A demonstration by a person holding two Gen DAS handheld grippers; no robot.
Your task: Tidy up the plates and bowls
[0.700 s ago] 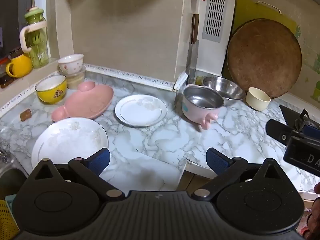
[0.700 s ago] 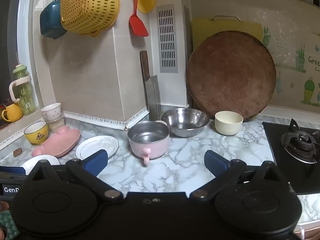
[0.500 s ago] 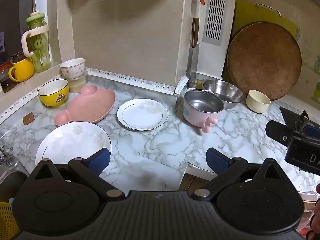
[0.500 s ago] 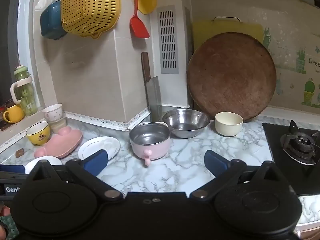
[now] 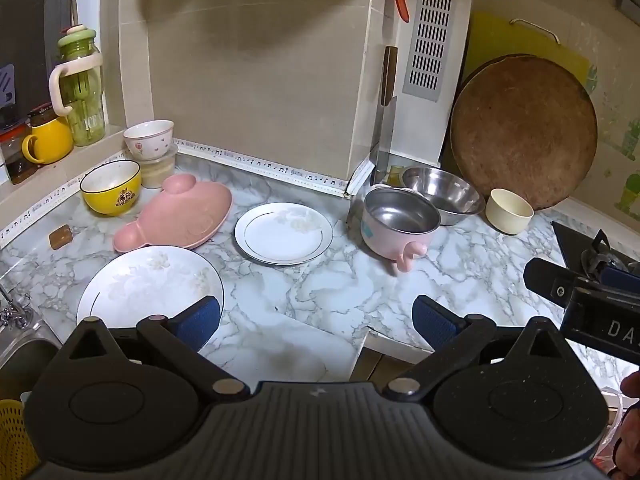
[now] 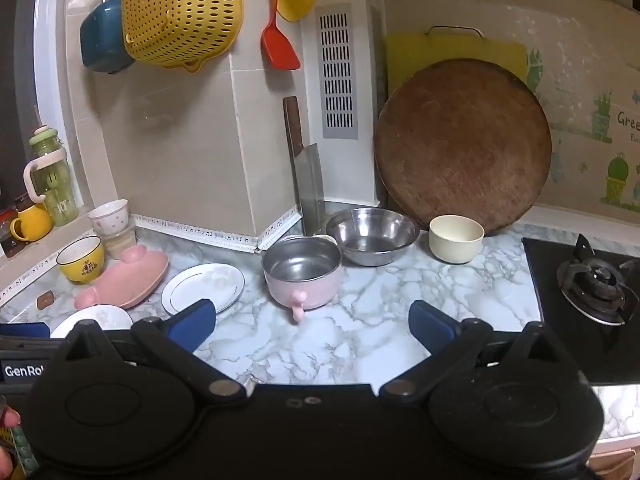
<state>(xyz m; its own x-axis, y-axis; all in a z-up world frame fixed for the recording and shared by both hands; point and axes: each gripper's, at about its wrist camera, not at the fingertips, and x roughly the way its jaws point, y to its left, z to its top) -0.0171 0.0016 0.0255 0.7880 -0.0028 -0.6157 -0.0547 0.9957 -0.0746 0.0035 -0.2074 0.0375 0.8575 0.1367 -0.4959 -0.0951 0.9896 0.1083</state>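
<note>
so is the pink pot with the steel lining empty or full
Empty: the pink pot sits upright, and its bare steel inside shows in both views.

Readable text, all cut off by the frame edge:
- "GenRo" on left gripper point(image 6: 24, 364) body, lower left.
- "DA" on right gripper point(image 5: 600, 312) body, right edge.
- "Gree" on wall sticker point(image 6: 600, 120), upper right.

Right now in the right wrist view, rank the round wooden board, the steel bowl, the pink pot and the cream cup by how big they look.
1. round wooden board
2. steel bowl and pink pot: too alike to rank, and the pot sits nearer the camera
3. cream cup
</note>
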